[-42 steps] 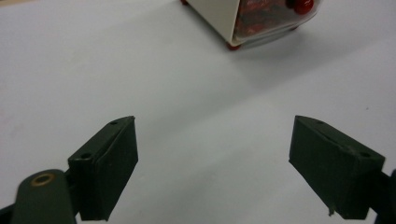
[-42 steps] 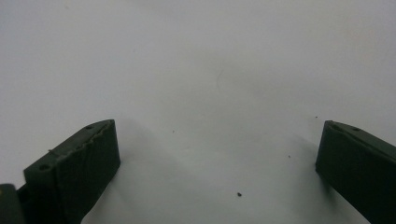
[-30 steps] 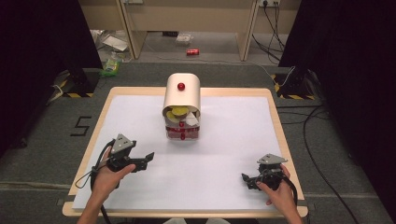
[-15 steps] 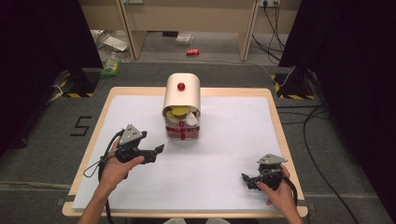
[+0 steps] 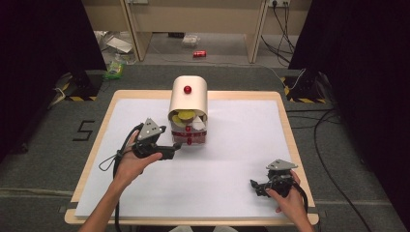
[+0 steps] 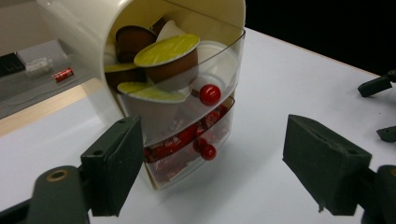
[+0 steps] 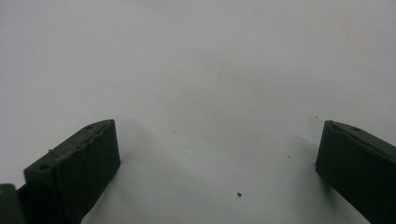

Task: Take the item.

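A cream round-topped dispenser stands at the table's middle back, with a red knob on top. Its clear upper drawer holds several coffee capsules with yellow-green lids. The lower drawer holds red packets. Each drawer front has a red knob, the upper and the lower. My left gripper is open just left of the drawers' front, and its own view shows the jaws spread wide, not touching them. My right gripper rests open near the front right, over bare white surface.
The white sheet covers a wooden table. Floor beyond holds cables, a red can and litter. The right gripper appears far off in the left gripper view.
My left gripper has moved forward and to the right, up close to the dispenser's drawers. The right gripper has stayed put.
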